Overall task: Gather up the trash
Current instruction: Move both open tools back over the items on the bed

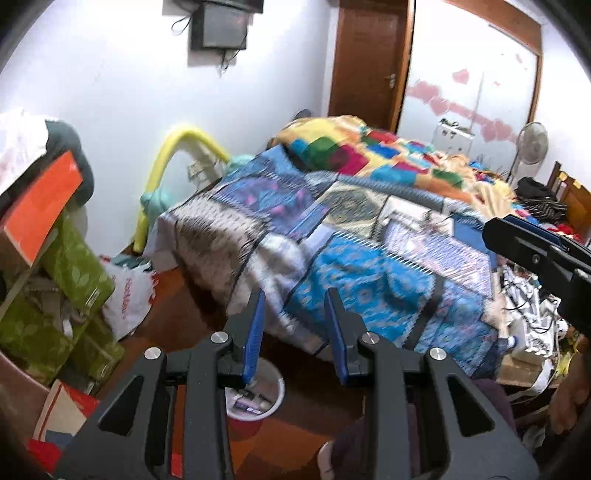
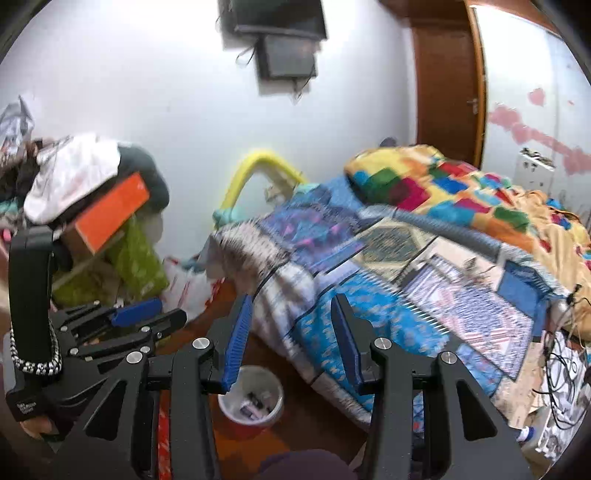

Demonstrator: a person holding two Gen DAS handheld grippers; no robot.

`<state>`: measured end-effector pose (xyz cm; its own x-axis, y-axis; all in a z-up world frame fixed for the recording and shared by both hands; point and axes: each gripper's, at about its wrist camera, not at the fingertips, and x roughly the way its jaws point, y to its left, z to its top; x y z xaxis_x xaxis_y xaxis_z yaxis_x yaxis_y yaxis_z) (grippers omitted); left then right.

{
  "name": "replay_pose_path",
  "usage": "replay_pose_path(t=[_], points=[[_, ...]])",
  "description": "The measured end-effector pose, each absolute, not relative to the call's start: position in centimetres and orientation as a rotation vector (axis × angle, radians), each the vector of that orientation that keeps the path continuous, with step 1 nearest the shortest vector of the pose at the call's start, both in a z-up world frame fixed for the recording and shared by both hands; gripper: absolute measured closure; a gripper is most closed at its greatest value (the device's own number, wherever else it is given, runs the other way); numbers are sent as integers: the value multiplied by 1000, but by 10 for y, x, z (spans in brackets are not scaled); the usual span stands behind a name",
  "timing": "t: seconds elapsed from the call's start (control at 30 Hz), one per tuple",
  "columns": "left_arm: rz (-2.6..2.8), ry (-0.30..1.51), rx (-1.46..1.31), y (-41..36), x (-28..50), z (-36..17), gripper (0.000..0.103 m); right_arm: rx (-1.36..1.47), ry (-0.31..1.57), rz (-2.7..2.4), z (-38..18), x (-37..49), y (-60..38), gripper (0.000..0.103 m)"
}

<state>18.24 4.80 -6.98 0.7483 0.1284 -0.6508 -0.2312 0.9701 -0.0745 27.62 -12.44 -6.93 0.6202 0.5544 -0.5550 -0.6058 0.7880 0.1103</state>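
**A:** Here's the room: a bedroom, and a busy one. The bed (image 1: 369, 236) fills the middle, draped in a blue patchwork cover (image 1: 373, 295), with a bright block-coloured quilt (image 1: 369, 147) bunched at the far end.

**B:** And the floor?

**A:** Reddish-brown floor (image 1: 173, 306), and standing on it just off the bed's near corner is the red bin (image 1: 258, 402), white inside, with a few small bits of rubbish lying in it. From the right wrist view the red bin (image 2: 253, 402) sits low between the fingers, open mouth up.

**B:** The tongs, what do they show?

**A:** The left gripper (image 1: 295, 332) has its blue pads spread wide, nothing between them. The right gripper (image 2: 291, 339) likewise, wide apart and holding nothing. Both hover above the bin and the bed's corner.

**B:** Around the edges?

**A:** On the left a leaning heap: green leaf-print boxes (image 1: 74, 273), an orange box (image 1: 40, 206) on top, and a white plastic bag (image 1: 127, 295) on the floor beside them. A yellow curved tube (image 1: 166, 166) stands against the white wall (image 1: 110, 74) at the bed's far corner. Up on that wall hangs a dark screen (image 1: 221, 26) with loose cables. Beyond the bed there is a brown wooden door (image 1: 369, 55), and a standing fan (image 1: 530, 144) to the right. Tangled cords and papers crowd the right side of the bed; the picture is blurred there, so I can't name them.
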Motion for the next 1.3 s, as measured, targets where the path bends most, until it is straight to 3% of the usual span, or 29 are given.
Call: replay_pose_path(t=[0.23,0.53,0.6,0.7,0.73,1.3], points=[[135,647,-133,8,202,-47,70,-52,537,581,-49,284,-173,62],[62,629,-106,-36,255,-43,44,-45,540,417,-55,321,-226,61],[58,638,-100,-42,269,-47,39,-54,555,374,-61,334,-236,56],[30,658,-97,-50,294,-55,37,-57,564,316,-70,349,-253,32],[9,674,-101,-52,304,-60,37,-55,566,302,-73,353,-259,30],[-34,813,-128,-77,454,-138,34,-28,729,235,-136,456,-300,29]])
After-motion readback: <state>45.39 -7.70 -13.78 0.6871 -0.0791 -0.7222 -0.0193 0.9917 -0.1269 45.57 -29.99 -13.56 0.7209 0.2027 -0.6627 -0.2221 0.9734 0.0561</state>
